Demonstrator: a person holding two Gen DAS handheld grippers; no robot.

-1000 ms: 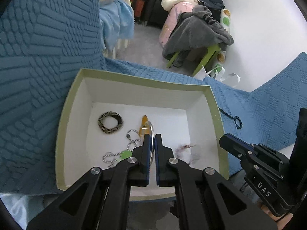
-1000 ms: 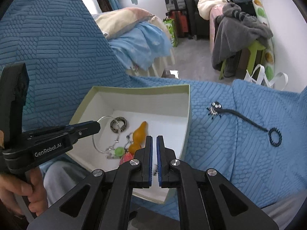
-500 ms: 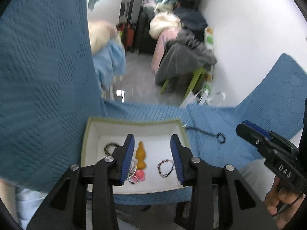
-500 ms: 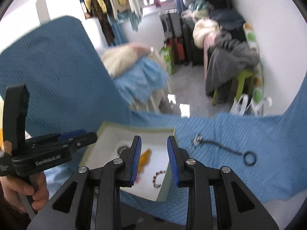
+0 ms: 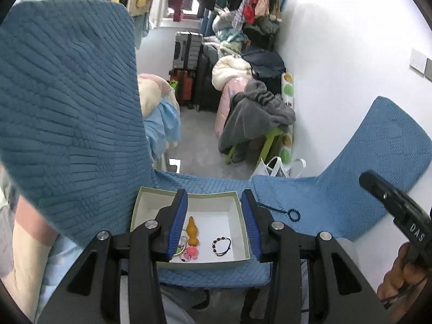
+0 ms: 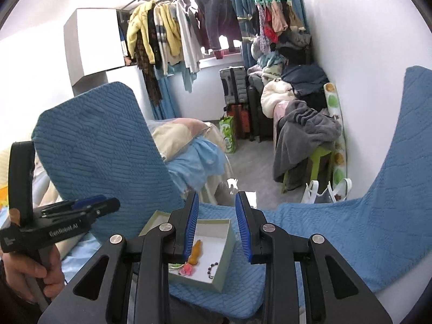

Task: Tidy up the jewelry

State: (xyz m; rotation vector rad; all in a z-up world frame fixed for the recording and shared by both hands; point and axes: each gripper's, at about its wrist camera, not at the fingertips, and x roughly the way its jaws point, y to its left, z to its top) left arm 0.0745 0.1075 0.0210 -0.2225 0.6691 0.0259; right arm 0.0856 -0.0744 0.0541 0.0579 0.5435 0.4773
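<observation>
square card box (image 5: 240, 210) | beaded bracelet (image 5: 222, 246) inside (round beads) | quilted blue cover (image 5: 81, 135)

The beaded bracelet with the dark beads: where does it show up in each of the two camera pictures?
Left wrist view: the beaded bracelet lies on the box floor, lower centre, between the open jaws.
Right wrist view: the bracelet is low, centre, near the box's right wall.
Shared landmark: the orange gourd-shaped piece, just left of it in both.

A lived-in bedroom at home. Clothes hang from a ceiling rail (image 6: 172, 29) by the window, suitcases (image 6: 233, 86) stand stacked against the wall, and laundry is heaped over a green stool (image 6: 321, 159) beside a bed (image 6: 186, 145).
</observation>
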